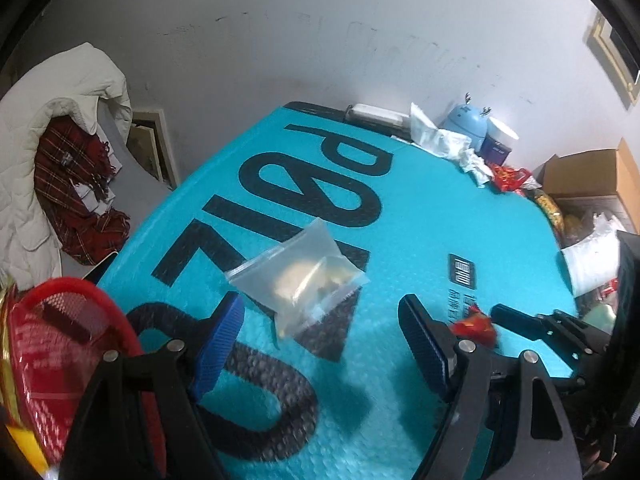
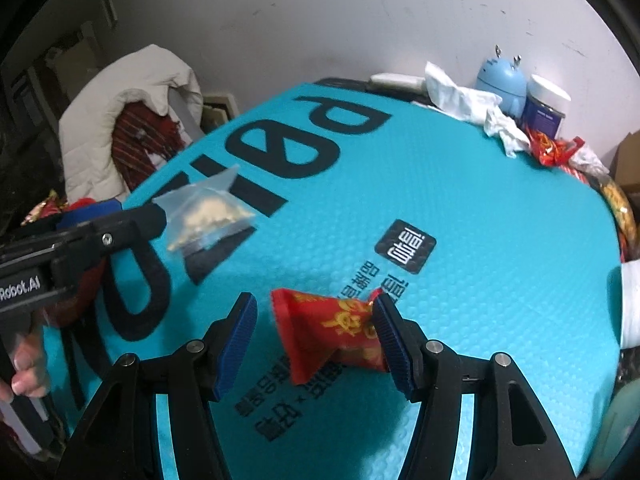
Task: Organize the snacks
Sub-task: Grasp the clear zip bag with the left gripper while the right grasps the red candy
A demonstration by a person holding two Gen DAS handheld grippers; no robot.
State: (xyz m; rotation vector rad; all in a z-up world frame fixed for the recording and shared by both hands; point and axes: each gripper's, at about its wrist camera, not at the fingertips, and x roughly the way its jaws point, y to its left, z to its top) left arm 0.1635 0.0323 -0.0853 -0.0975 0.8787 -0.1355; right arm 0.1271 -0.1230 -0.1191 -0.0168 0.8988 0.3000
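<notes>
1. A red mesh basket (image 1: 72, 320) sits at the lower left of the left wrist view, on the edge of the tabletop (image 1: 400, 208); red packaging shows through its mesh, and a gold-edged wrapper lies against its left side.
2. A clear zip bag (image 1: 298, 276) lies mid-frame on the teal mat that covers the tabletop, holding pale yellowish snack pieces.
3. At the upper right of the right wrist view stands a dark blue jar with a white lid (image 2: 546, 106); its label is too small to read. Beside it are a pale blue rounded gadget (image 2: 502, 80), crumpled white tissue (image 2: 464, 98) and a heap of red and yellow snack packets (image 2: 556, 150).
4. A brown cardboard box (image 1: 592, 176) stands open at the right edge of the left wrist view; its contents cannot be made out.
5. The mat carries huge black letters, seen upside down, and a small black square logo (image 2: 405, 246) with Chinese characters, more of them printed beside it. The left tool's body reads "Robot.AI".
6. The left gripper (image 1: 320, 340) has its fingers wide apart, hovering just short of the zip bag and touching nothing.
7. The right gripper (image 2: 316, 340) is likewise spread wide. A red candy wrapper with gold print (image 2: 332, 332) lies between its fingers, its right end against the right finger (image 2: 390, 340); the left finger is clear of it.
</notes>
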